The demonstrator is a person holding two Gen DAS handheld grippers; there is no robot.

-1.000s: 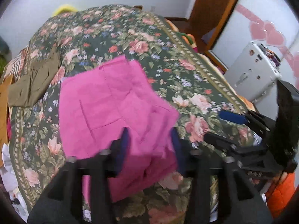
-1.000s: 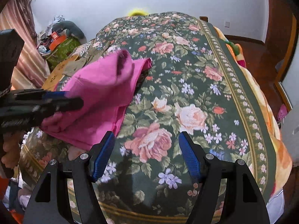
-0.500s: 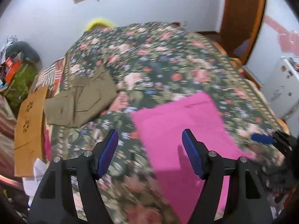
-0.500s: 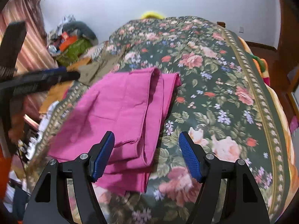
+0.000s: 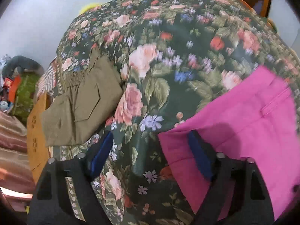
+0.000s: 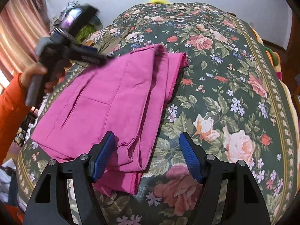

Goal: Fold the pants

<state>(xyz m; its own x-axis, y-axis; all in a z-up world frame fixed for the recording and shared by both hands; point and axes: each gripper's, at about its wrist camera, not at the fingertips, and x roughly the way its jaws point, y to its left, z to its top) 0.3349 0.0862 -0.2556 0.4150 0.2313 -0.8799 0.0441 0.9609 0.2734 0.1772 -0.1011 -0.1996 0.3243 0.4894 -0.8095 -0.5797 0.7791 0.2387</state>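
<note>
- A folded pair of pink pants (image 6: 105, 101) lies flat on a floral bedspread (image 6: 225, 86), near the bed's left edge as the right wrist camera sees it.
- The left gripper (image 5: 150, 155) tilts steeply down over the bedspread, its jaws opening with only bare cover between them; one blue pad (image 5: 198, 155) stands over the pants' edge without pinching cloth.
- From the right wrist view, the person's left hand (image 6: 37, 75), in an orange sleeve (image 6: 9, 108), grips that tool's handle above the far corner of the pants.
- The right gripper (image 6: 146, 157) points down at the near hem, jaws apart and holding nothing; its left pad (image 6: 102, 157) hovers over the pink fabric.
- Folded olive pants (image 5: 80, 105) rest near the bed's edge, apart from the pink pair.
</note>
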